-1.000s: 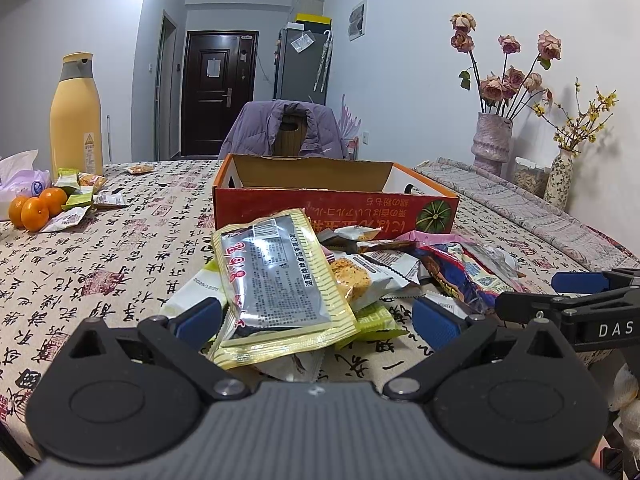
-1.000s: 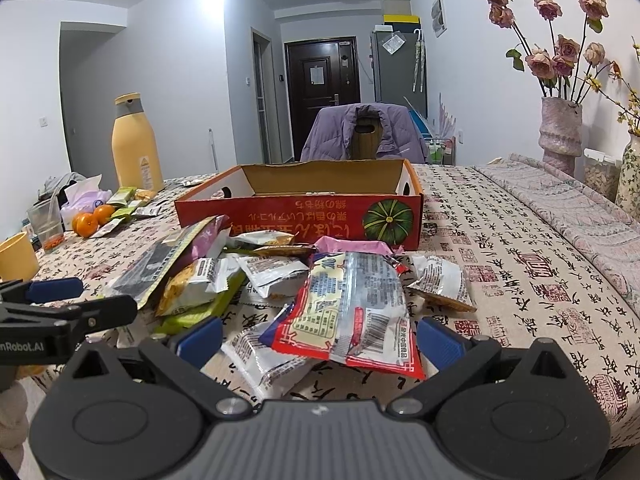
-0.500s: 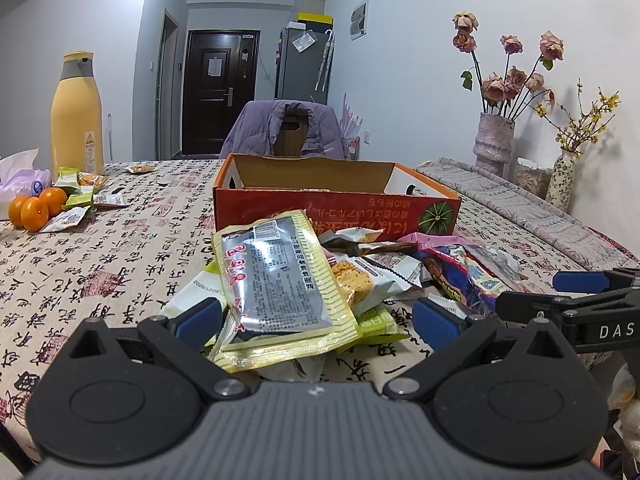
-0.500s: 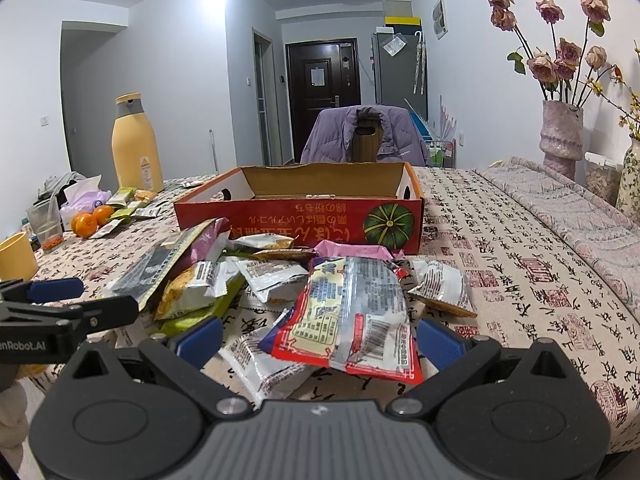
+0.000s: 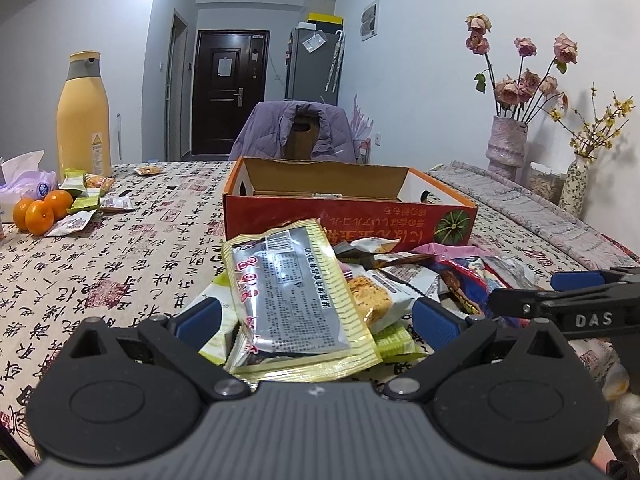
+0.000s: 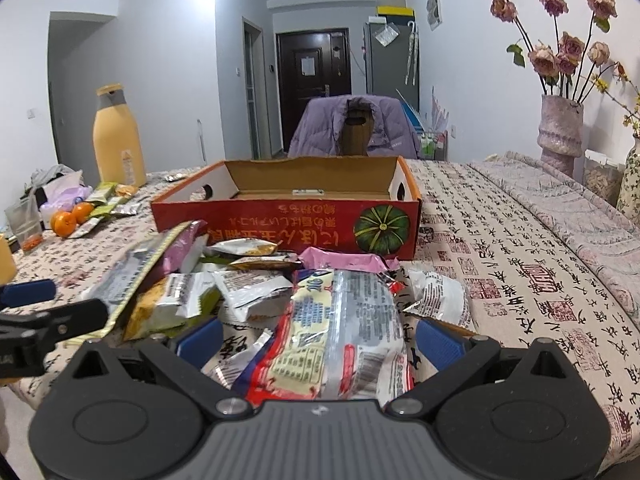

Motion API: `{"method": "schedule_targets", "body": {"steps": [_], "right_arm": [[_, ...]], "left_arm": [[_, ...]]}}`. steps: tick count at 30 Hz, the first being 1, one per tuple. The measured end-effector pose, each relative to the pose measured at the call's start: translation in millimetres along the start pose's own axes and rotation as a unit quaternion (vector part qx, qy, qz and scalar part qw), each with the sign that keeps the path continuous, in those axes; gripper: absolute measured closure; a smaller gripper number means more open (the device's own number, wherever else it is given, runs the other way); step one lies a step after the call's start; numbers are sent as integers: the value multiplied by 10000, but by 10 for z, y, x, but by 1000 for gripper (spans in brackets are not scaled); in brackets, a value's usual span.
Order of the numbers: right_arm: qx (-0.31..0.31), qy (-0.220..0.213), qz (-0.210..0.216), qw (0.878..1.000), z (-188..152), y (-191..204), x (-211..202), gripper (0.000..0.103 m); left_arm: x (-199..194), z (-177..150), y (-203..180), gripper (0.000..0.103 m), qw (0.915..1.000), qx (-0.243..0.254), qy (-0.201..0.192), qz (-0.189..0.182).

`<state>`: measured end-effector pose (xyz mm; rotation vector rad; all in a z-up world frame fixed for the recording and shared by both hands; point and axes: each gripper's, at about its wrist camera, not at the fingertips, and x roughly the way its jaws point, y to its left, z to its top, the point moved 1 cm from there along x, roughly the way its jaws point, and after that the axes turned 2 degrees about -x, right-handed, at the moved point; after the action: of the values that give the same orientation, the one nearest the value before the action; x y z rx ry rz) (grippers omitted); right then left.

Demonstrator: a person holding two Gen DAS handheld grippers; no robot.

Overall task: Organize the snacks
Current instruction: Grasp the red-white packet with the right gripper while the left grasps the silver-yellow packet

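A heap of snack packets lies on the patterned tablecloth in front of an open red cardboard box. My left gripper is open, its blue pads either side of a silver-and-yellow packet on top of the heap. My right gripper is open around a red, white and silver packet. The right gripper shows at the right edge of the left wrist view. The left gripper shows at the left edge of the right wrist view.
A tall yellow bottle, oranges, tissues and small packets sit at the far left. Vases with dried flowers stand at the right by the wall. A chair with a purple jacket is behind the box.
Both grippers have edged slightly forward toward the heap. Both stay open and nothing has been taken hold of.
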<state>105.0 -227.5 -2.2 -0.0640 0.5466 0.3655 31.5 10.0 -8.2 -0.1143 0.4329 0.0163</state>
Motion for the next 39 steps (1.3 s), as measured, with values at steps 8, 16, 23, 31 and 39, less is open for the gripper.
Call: {"method": "schedule_targets", "body": {"steps": [8, 16, 23, 31, 39], "right_arm": [[238, 429, 36, 9988, 29, -126, 346, 13], [309, 541, 168, 9979, -13, -146, 421, 21], [308, 492, 256, 9980, -48, -173, 410, 36], [74, 109, 81, 9999, -57, -149, 255, 47], [59, -273, 39, 9996, -13, -172, 139, 47]], "left_arm": [[79, -8, 41, 0, 9999, -53, 106, 60], [160, -1, 60, 0, 9997, -64, 207, 84], [191, 18, 63, 0, 9996, -68, 247, 122], [272, 68, 90, 0, 9989, -161, 407, 182], [401, 179, 96, 0, 9981, -293, 466, 289]]}}
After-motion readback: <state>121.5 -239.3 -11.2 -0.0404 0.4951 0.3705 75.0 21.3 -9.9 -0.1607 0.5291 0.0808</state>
